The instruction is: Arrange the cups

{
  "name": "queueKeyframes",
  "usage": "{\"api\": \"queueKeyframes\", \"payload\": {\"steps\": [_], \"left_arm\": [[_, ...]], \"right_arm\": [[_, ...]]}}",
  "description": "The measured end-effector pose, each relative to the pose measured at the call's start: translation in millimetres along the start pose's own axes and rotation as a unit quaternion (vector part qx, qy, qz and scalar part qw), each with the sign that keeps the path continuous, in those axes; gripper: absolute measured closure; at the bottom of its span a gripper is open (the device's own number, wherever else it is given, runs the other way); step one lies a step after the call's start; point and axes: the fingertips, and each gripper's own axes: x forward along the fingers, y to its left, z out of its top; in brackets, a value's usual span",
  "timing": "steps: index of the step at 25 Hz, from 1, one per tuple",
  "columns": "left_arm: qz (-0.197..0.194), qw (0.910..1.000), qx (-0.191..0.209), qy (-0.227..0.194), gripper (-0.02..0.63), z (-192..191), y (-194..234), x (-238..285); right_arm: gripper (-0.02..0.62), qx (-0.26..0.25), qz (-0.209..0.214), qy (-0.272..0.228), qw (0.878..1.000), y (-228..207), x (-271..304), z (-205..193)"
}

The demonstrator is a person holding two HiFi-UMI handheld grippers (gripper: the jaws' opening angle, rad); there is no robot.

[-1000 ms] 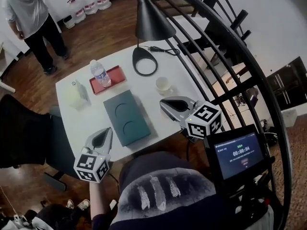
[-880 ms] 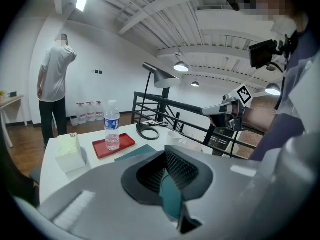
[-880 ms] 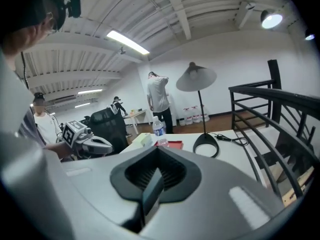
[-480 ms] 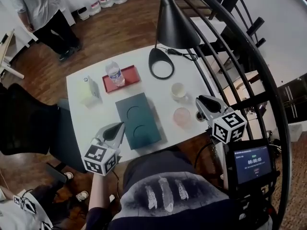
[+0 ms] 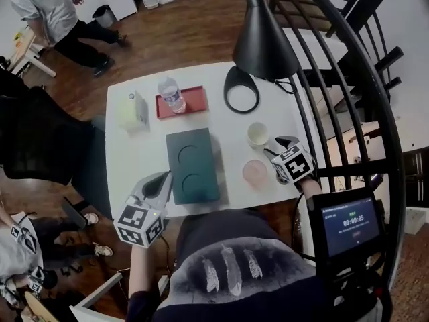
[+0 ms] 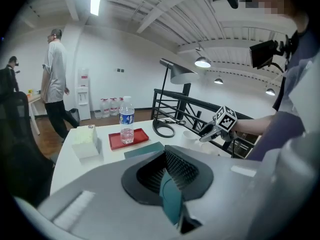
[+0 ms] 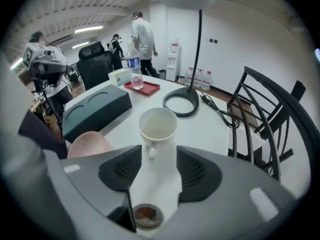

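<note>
Grey right gripper (image 7: 155, 156): jaws have just been opening, now released with nothing pinched. The white cup (image 7: 158, 126) stands upright on the table (image 5: 228, 133) at 12 o'clock just off the tips, its handle pointing into the gap. Left gripper (image 6: 167, 159) is clenched on nothing. In the head view, the pink cup (image 5: 255, 172) is at 6 o'clock of the white one, with the teal two-recess tray (image 5: 192, 165) at its 9 o'clock.
</note>
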Motion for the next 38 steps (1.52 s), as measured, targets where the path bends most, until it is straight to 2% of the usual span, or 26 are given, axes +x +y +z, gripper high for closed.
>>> {"api": "queueKeyframes", "payload": {"steps": [2,6,10,11,12,13,14,20,25,30,38], "left_arm": [[0.011,0.9999,0.000,0.004,0.591,-2.8,-0.4,-0.7],[0.027,0.9996,-0.010,0.008,0.591,-7.0,3.2,-2.1],[0.029,0.9994,-0.015,0.011,0.591,-8.7,4.3,-1.2],[0.030,0.9994,-0.015,0.013,0.591,-9.1,5.6,-0.6],[0.030,0.9993,-0.016,0.015,0.591,-9.4,7.2,0.0],[0.030,0.9992,-0.017,0.017,0.591,-9.7,8.9,0.7],[0.031,0.9992,-0.017,0.020,0.591,-9.8,10.4,1.4],[0.035,0.9990,-0.015,0.025,0.591,-10.0,12.8,2.4],[0.038,0.9988,-0.016,0.025,0.591,-9.1,13.5,2.2],[0.048,0.9982,-0.017,0.031,0.591,-15.4,14.9,-0.6],[0.055,0.9976,-0.026,0.032,0.591,-21.7,19.1,-2.6]], "right_arm": [[0.388,-0.022,0.000,0.021,1.000,-4.0,12.8,-3.5],[0.382,-0.049,0.028,0.044,0.997,-1.6,33.6,-3.4],[0.382,-0.104,0.050,0.062,0.991,3.0,43.7,-5.7],[0.384,-0.117,0.051,0.059,0.990,1.7,45.8,-5.4],[0.415,-0.129,0.050,0.055,0.989,-0.5,47.8,-5.6],[0.492,-0.141,0.048,0.050,0.988,-2.9,49.6,-6.0],[0.540,-0.153,0.047,0.044,0.986,-5.1,50.9,-6.2],[0.548,-0.168,0.068,0.001,0.983,-5.0,48.4,-6.6],[0.551,-0.203,0.058,-0.025,0.977,-5.5,44.0,-1.9],[0.551,-0.196,0.058,-0.039,0.978,-11.1,41.1,0.1],[0.551,-0.198,0.058,-0.115,0.972,-1.7,11.9,39.4]]}}
